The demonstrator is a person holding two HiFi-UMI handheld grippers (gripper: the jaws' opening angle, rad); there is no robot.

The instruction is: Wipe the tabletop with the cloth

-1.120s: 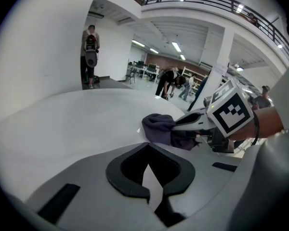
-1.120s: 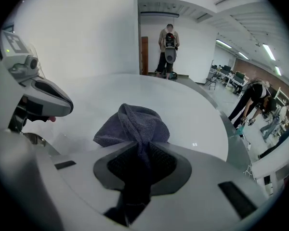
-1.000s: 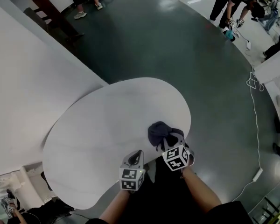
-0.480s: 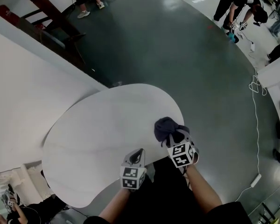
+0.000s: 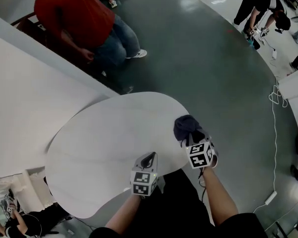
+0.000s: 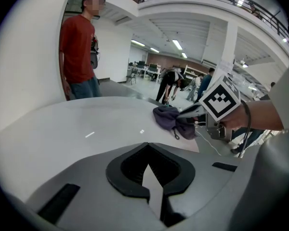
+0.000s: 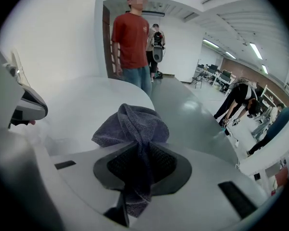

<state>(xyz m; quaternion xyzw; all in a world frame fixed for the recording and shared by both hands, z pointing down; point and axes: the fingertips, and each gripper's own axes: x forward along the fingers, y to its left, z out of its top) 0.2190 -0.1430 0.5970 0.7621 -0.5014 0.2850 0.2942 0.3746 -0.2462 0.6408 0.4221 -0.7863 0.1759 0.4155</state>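
At the right-hand rim of the white surface [image 5: 109, 138], the cloth [image 5: 187, 127] lies further right and further out than a second ago, clamped in the right tongs [image 5: 192, 139]; this stroke appears to be reaching the edge. The cloth is dark grey terry, soft and bunched, on a smooth, matte, round-edged top. The left tongs [image 5: 150, 158] hover closed and empty at the near edge.
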